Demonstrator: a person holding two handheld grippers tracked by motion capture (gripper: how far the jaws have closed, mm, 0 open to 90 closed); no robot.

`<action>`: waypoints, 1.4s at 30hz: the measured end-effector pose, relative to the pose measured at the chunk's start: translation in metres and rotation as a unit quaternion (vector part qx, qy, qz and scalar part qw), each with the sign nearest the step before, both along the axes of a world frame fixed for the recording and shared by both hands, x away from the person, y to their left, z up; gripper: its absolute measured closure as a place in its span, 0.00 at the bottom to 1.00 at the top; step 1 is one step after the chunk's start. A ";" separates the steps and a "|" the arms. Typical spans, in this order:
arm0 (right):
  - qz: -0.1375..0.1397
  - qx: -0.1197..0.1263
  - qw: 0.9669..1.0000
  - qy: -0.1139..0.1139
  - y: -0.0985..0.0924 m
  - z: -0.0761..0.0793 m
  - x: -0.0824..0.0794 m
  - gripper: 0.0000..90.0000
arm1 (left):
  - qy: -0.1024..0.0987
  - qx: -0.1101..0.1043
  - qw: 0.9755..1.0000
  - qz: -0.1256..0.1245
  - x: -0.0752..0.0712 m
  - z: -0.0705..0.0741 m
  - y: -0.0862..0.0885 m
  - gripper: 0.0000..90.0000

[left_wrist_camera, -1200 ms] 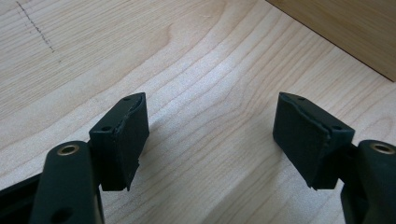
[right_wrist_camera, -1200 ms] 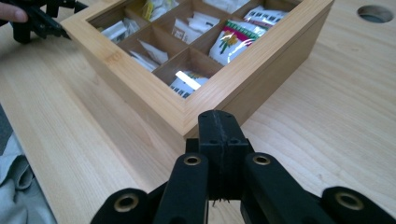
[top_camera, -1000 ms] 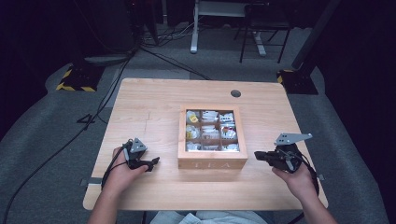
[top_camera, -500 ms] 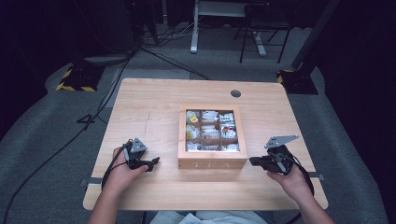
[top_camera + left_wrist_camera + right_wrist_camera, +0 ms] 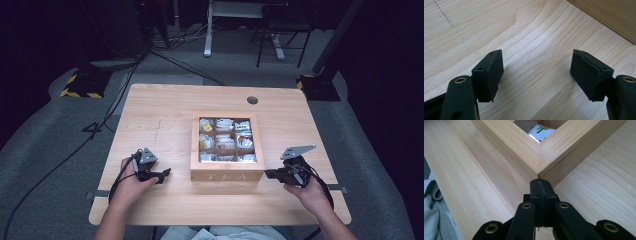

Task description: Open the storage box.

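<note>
Your left gripper (image 5: 161, 175) rests on the bench (image 5: 165, 115) just left of the tea box (image 5: 227, 175), near its front corner. Its fingers (image 5: 491, 72) are spread wide with nothing between them but bare wood, and the box's side wall shows at the upper right of the left gripper view. Held low and open like that, it looks ready to brace the box or take its side, not to pick anything up yet.

The tea box sits in the middle of the bench with its lid down; through the window in the lid you can see packets (image 5: 224, 124) in the compartments.

Your right gripper (image 5: 270, 174) is just right of the box, level with its front right corner. Its fingers (image 5: 541, 192) are pressed together on nothing, and the closed tip touches, or nearly touches, the corner seam under the lid frame (image 5: 539, 152). That placement suggests you mean to use the shut tip as a wedge to lift the lid.
</note>
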State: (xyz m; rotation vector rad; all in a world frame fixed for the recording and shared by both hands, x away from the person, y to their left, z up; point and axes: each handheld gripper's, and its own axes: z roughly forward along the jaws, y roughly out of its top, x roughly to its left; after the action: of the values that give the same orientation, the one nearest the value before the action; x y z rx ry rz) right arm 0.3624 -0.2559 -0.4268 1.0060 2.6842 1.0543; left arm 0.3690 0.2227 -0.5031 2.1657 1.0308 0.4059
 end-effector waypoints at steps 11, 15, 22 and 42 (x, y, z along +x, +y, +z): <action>-0.001 0.005 1.000 -0.001 0.000 -0.001 0.000 0.99 | 0.000 0.000 1.000 0.000 0.000 0.000 0.000 0.31; -0.001 0.011 1.000 -0.004 -0.001 -0.002 -0.001 1.00 | 0.000 0.000 1.000 0.000 0.000 0.000 0.000 0.31; -0.003 0.026 1.000 -0.009 -0.003 0.003 -0.002 1.00 | -0.001 0.000 1.000 0.000 0.000 0.000 0.000 0.31; -0.025 0.078 0.995 -0.052 -0.009 0.025 -0.007 1.00 | 0.002 -0.002 1.000 0.000 0.000 0.000 0.000 0.30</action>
State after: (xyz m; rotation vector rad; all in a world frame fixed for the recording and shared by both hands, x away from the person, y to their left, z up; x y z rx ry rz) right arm 0.3552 -0.2648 -0.4014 1.0066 2.5148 1.2853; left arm 0.3693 0.2224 -0.5031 2.1632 1.0337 0.4005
